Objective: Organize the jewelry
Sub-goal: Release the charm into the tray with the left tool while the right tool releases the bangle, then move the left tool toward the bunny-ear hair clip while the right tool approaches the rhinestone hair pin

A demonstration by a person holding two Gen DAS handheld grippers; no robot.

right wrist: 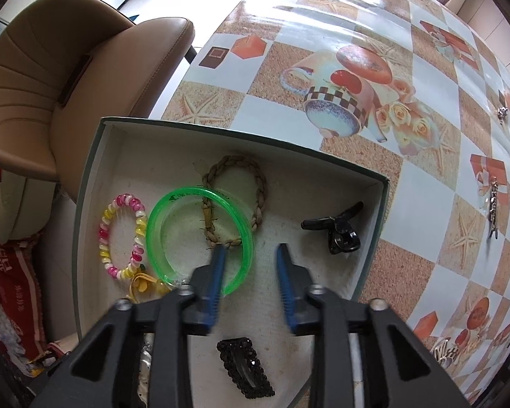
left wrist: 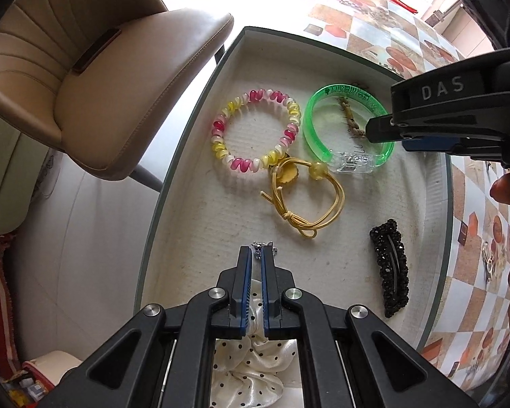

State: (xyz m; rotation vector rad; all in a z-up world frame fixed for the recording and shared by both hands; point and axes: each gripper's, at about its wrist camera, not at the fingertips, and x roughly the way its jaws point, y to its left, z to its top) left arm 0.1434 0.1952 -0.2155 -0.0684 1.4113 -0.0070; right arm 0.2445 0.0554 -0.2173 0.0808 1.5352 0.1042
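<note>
**Left wrist view: a silver trinket pinched over the shallow box**

Left wrist view, going left to right: a tan leather chair (left wrist: 95, 78) stands beside the shallow white-lined cardboard box (left wrist: 187, 156). Inside lie a pink, yellow and white spiral coil bracelet (left wrist: 258, 129), a mustard elastic cord tie with a bead (left wrist: 302, 200), a translucent green plastic bangle (left wrist: 346, 125) and a black beaded snap clip (left wrist: 391, 268). The left gripper (left wrist: 257, 255) has its blue pads pressed together on a small silver sparkly piece (left wrist: 263, 246), above a white polka-dot scrunchie (left wrist: 251, 367).

The right gripper (right wrist: 251, 255) stands spread with nothing between its pads, its left finger over the bangle's rim; a braided tan band (right wrist: 241, 197) and a black claw clip (right wrist: 340, 231) lie beyond.
</note>
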